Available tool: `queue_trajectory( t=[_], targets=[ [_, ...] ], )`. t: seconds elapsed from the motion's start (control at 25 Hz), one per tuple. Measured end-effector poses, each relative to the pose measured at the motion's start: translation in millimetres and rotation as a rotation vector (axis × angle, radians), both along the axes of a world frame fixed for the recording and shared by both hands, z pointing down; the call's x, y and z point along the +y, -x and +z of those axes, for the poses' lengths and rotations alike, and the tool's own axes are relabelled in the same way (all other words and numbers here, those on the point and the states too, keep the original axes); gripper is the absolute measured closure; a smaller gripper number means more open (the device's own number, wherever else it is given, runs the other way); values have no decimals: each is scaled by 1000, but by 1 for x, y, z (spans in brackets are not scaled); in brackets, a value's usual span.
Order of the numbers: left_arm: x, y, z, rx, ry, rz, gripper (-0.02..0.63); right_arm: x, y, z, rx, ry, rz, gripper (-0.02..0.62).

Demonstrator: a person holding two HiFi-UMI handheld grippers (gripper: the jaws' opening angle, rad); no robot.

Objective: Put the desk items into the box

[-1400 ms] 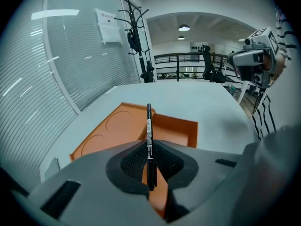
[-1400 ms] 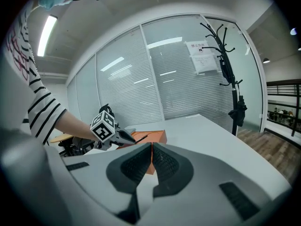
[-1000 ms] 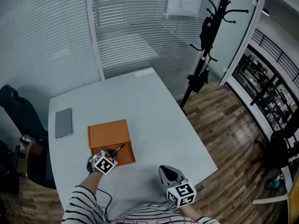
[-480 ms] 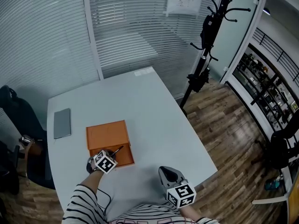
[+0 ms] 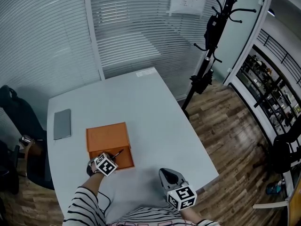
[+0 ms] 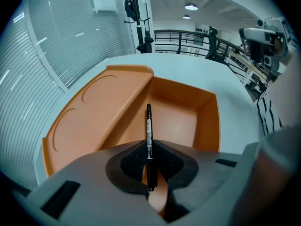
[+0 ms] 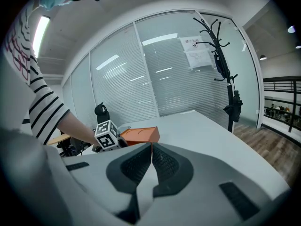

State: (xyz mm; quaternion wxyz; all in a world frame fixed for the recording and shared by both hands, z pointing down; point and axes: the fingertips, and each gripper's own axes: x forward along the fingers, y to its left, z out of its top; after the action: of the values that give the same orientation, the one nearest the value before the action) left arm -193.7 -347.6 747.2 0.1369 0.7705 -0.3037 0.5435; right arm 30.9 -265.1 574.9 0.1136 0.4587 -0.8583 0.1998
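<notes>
An orange box (image 5: 109,145) lies open on the white desk (image 5: 155,126), its lid (image 6: 96,112) folded back beside the tray (image 6: 174,119). My left gripper (image 6: 149,160) is shut on a black pen (image 6: 149,135), whose tip points out over the box's open tray. In the head view the pen (image 5: 117,152) sticks out of the left gripper (image 5: 109,161) above the box's near end. My right gripper (image 7: 151,160) is shut with nothing in it and hangs by the desk's near edge, right of the box (image 7: 138,134). The head view shows the right gripper (image 5: 170,179) there.
A grey flat notebook (image 5: 62,124) lies on the desk's left side. A black office chair (image 5: 21,126) stands left of the desk. A black coat stand (image 5: 209,41) rises behind the desk's far right corner, by the blinds.
The left gripper with the pen has barely shifted; the head view has drifted slightly. The right gripper has stayed where it was.
</notes>
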Motion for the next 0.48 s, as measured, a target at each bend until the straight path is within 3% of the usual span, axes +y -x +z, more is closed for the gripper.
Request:
queue_trajectory(
  t=[0.48],
  targets=[
    [-2,1,5,-9,23,8,551,-8,-4,5,-7,9,-4,569]
  ],
)
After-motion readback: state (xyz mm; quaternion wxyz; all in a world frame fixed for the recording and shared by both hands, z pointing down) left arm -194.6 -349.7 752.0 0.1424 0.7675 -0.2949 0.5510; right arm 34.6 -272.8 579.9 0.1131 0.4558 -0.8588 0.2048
